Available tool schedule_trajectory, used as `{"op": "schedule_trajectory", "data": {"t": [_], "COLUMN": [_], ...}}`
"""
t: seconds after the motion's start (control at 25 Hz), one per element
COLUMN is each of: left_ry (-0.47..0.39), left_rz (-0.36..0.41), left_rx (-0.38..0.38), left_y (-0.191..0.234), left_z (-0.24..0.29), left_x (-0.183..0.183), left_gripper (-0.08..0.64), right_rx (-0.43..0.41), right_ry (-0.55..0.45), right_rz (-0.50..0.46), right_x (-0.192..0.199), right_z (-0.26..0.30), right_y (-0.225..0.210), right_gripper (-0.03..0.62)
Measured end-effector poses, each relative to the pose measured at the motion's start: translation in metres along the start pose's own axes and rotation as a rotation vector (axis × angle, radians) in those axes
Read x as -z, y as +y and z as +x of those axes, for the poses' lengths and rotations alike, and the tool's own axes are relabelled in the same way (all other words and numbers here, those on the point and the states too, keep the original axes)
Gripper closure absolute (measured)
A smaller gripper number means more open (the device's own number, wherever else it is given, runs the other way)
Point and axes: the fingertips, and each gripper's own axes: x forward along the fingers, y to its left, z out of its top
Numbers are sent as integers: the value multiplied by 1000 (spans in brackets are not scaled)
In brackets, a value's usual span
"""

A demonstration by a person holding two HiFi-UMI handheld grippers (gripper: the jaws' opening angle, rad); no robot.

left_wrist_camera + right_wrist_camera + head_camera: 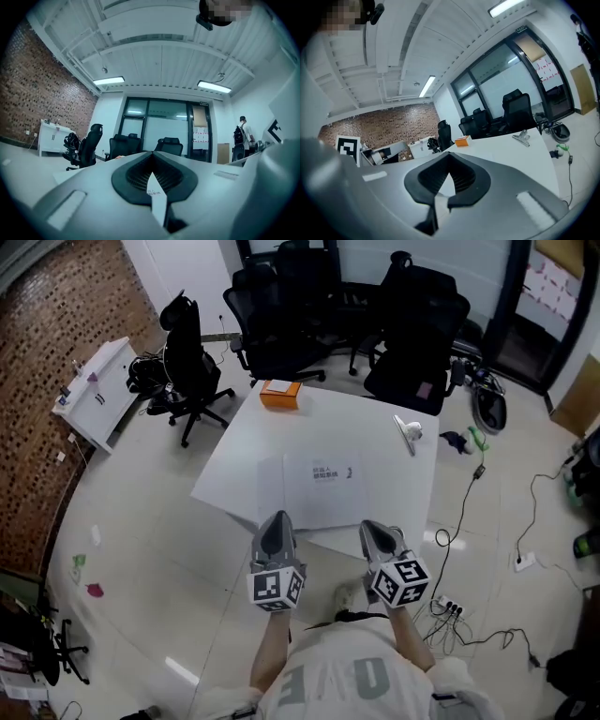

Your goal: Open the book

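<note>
1. Office room with a brick wall is holding a white table (375, 409). Black office chairs (281, 324) are standing at its far side. An orange box (280, 393) and a metal clip (408, 430) are sitting toward the far edge.
2. Left gripper (276, 521) and right gripper (377, 529) are hovering side by side over the table's near edge. Both are pointing roughly level toward the far side. Each has its jaws pressed together, and nothing is showing between them in either gripper view.
3. Risk: the book (314, 493) is lying flat, white on white, so its cover edge is hard to pick out. Closed tips may be skating over the cover or shoving the whole book across the table instead of lifting it.
4. Risk: with neither gripper pinning the book, a tip wedging too deep may be catching several pages and creasing them.
5. Book is lying apparently closed at mid-table, printed face up, just beyond both sets of tips. It is touching neither gripper.
</note>
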Motion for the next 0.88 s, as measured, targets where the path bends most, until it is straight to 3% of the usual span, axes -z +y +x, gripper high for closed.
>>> {"op": "schedule_trajectory", "data": {"t": [0.32, 0.48, 0.76, 0.88], "left_ry": [12, 51, 67, 86], "left_rz": [-60, -94, -56, -69], "left_rx": [-50, -19, 58, 53], "left_y": [27, 29, 13, 15], "left_z": [40, 61, 91, 97], "left_x": [19, 25, 29, 36], "left_gripper": [541, 540, 541, 540], "right_rx": [-10, -4, -10, 72], "right_ry": [32, 85, 87, 197], "right_rz": [-18, 0, -18, -18], "right_x": [-11, -4, 1, 34], "right_z": [60, 87, 104, 113], "right_y": [-17, -19, -28, -59], "right_gripper": [589, 589, 588, 593]}}
